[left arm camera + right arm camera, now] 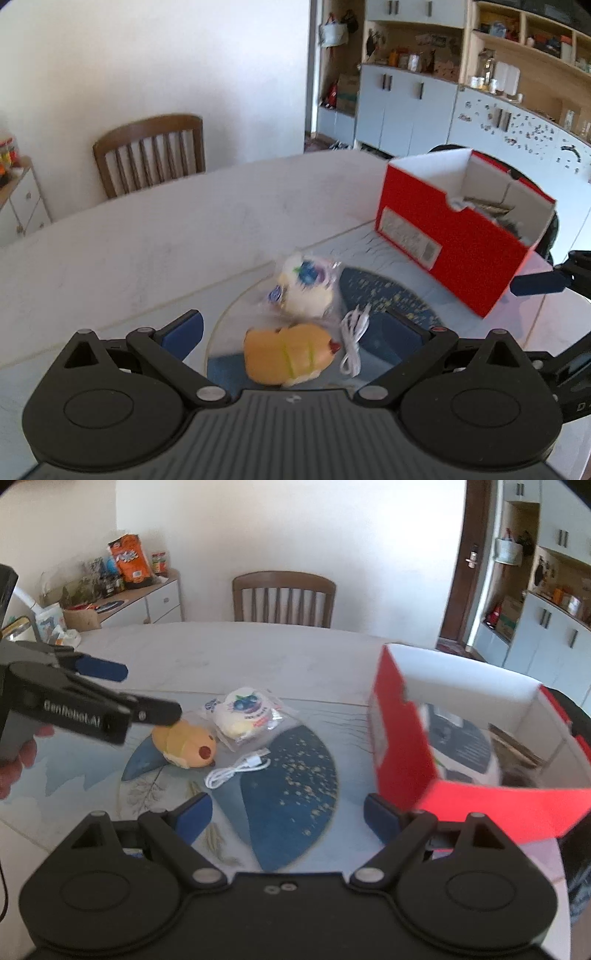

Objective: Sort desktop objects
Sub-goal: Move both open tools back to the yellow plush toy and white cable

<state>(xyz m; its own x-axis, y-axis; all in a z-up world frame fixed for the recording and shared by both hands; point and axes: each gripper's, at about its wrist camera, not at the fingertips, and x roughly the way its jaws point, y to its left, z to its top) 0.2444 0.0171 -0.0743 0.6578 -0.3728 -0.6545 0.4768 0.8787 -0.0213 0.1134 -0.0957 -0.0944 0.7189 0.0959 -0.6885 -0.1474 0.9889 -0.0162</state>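
A yellow plush toy point(288, 352) point(186, 744) lies on the blue patterned mat point(295, 775). Beside it are a bagged white pastry point(306, 286) point(245, 712) and a coiled white cable point(352, 338) point(236, 768). A red box point(454, 236) point(402, 749), open at the top, stands to the right with several items inside. My left gripper point(295, 332) is open just above the plush toy, its fingers either side of it; it also shows in the right wrist view point(140, 690). My right gripper point(288, 816) is open and empty over the mat, next to the box.
A wooden chair point(284, 598) stands at the table's far side. A side cabinet point(147, 602) with snacks is at the back left. Cupboards and shelves point(461, 85) fill the back right. The white table point(147, 240) stretches left of the mat.
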